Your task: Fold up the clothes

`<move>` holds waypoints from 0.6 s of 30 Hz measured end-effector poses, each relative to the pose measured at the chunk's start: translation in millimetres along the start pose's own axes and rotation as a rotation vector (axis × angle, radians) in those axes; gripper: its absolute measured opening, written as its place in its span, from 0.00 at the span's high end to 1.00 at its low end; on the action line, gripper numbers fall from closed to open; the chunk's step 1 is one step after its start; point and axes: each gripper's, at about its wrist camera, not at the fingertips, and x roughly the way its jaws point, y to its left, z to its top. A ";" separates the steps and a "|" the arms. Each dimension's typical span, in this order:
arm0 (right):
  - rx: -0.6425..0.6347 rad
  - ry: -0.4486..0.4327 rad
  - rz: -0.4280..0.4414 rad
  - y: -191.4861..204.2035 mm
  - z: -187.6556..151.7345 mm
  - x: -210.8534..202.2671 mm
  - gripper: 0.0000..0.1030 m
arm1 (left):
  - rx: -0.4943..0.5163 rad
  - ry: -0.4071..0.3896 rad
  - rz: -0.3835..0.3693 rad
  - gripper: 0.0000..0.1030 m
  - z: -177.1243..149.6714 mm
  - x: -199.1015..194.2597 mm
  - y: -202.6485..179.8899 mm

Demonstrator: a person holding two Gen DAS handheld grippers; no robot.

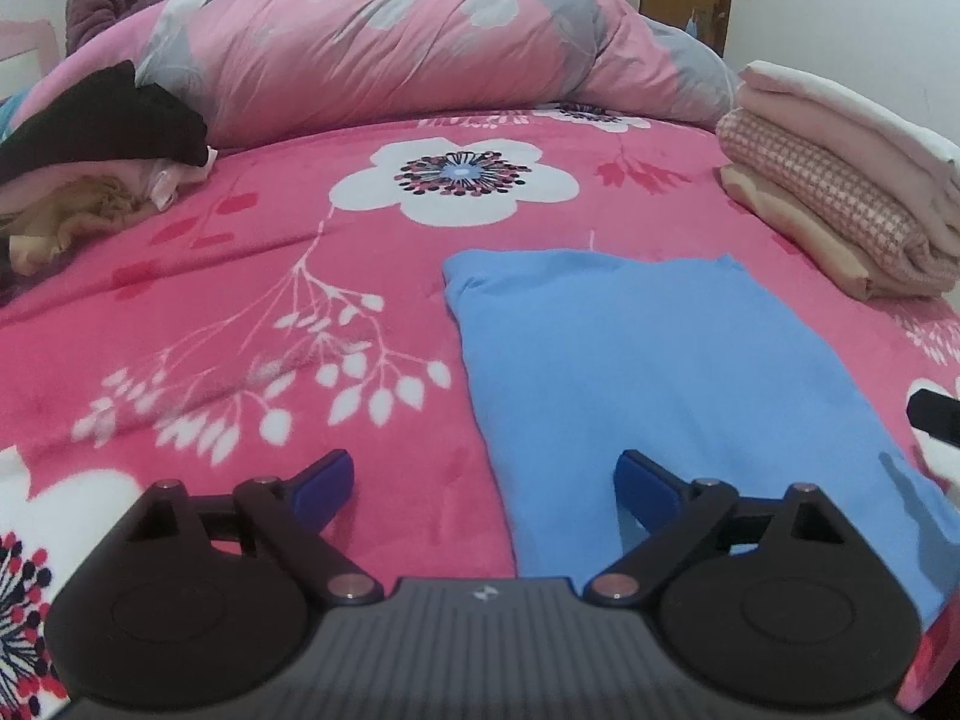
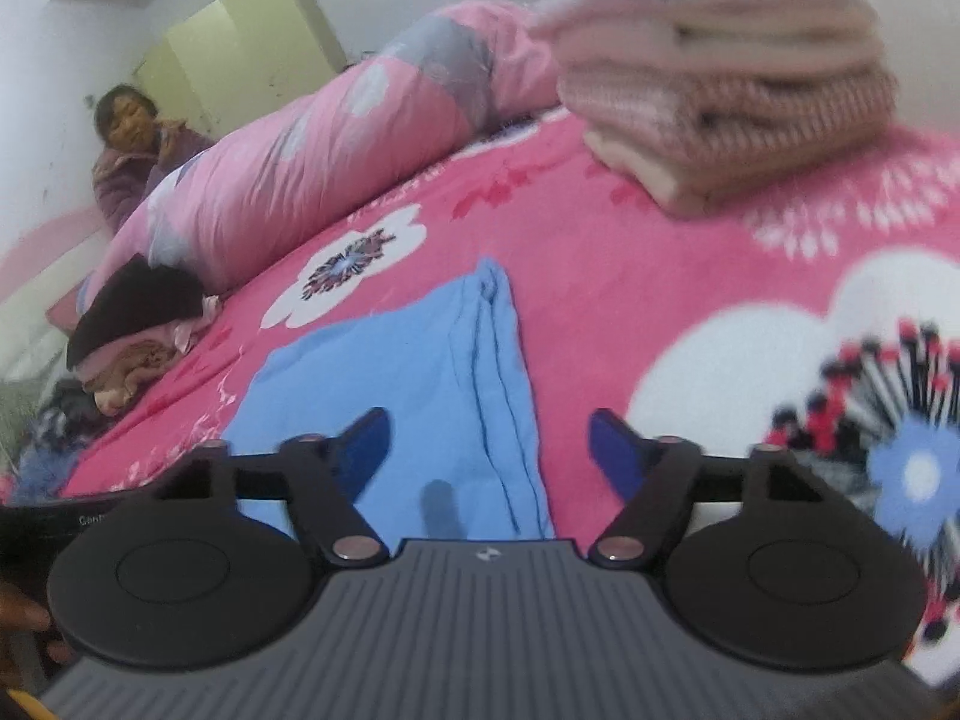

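A light blue garment [image 1: 672,384] lies folded flat on the pink floral bedspread [image 1: 240,276]. My left gripper [image 1: 483,480] is open and empty, low over the garment's near left edge. In the right wrist view the same blue garment [image 2: 408,372] lies ahead, its layered folded edge on the right. My right gripper [image 2: 489,450] is open and empty, just above the garment's near right edge. A black part of the right gripper shows at the left wrist view's right edge [image 1: 936,420].
A stack of folded pink and beige clothes [image 1: 840,192] sits at the right, also in the right wrist view [image 2: 726,90]. A heap of unfolded clothes with a black piece on top [image 1: 102,138] lies at the left. A rolled pink quilt [image 1: 390,54] lies along the back. A person [image 2: 132,144] sits behind the bed.
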 end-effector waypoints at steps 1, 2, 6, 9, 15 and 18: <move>-0.048 -0.009 0.008 7.3 -0.3 -0.5 0.48 | 0.001 -0.004 0.002 0.10 0.6 -0.8 -0.7; -0.097 -0.018 0.016 14.6 -0.6 -0.9 0.55 | 0.003 -0.007 0.003 0.12 1.1 -1.6 -1.4; -0.252 -0.013 0.092 39.1 -10.4 -0.3 0.77 | 0.009 -0.020 -0.007 0.17 4.2 -5.7 -5.0; -0.288 0.035 0.093 42.6 -19.3 3.9 0.87 | 0.044 -0.001 -0.011 0.17 4.3 -4.0 -12.9; -0.345 0.048 -0.048 34.4 -27.4 -5.6 0.95 | 0.089 0.027 0.008 0.17 -0.9 0.6 -24.0; -0.322 0.005 -0.070 30.1 -19.2 -16.0 0.94 | 0.097 0.028 0.020 0.16 -1.5 0.1 -25.9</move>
